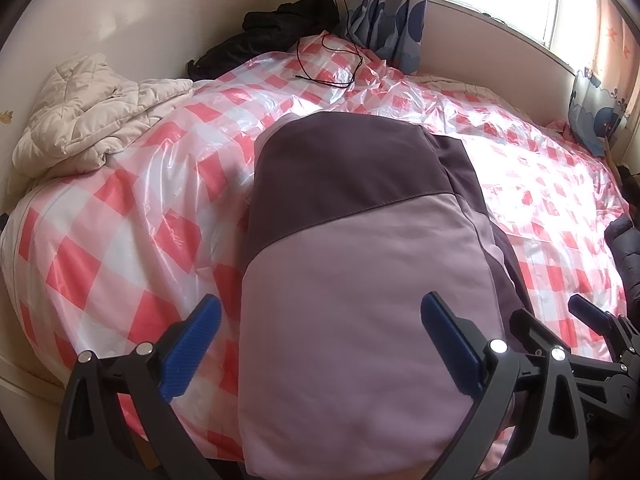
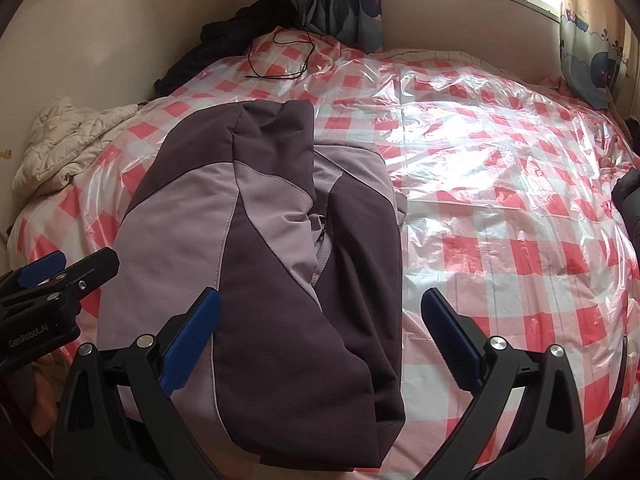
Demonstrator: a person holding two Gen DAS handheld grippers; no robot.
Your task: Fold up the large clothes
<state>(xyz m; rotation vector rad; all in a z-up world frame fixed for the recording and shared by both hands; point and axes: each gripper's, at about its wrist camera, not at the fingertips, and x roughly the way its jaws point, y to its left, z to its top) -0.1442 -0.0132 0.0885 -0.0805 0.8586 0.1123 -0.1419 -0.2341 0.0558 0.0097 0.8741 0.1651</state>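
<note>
On the glossy red-and-white checked plastic sheet that covers the bed, we have a padded two-tone jacket in pale lilac and dark plum lying as a long narrow bundle, its sides already turned in over the middle. It sits toward the near edge of the sheet, well apart from the crumpled cream quilted blanket and the heap of black clothing at the sheet's far corner, where a thin black cable trails.

Our left gripper hovers over the near end of the jacket with its blue-padded jaws spread wide and holding nothing. Our right gripper stands equally wide and empty, one finger above the jacket's right edge, the other above bare sheet.

We judge the next step to be a crosswise fold, near end onto far end. To do it well, we should pinch both near corners through every layer, lift evenly, and carry the hem straight along the jacket's length. Padding will spring back and the sheet looks slippery, so we lay it slowly, then press along the crease.
</note>
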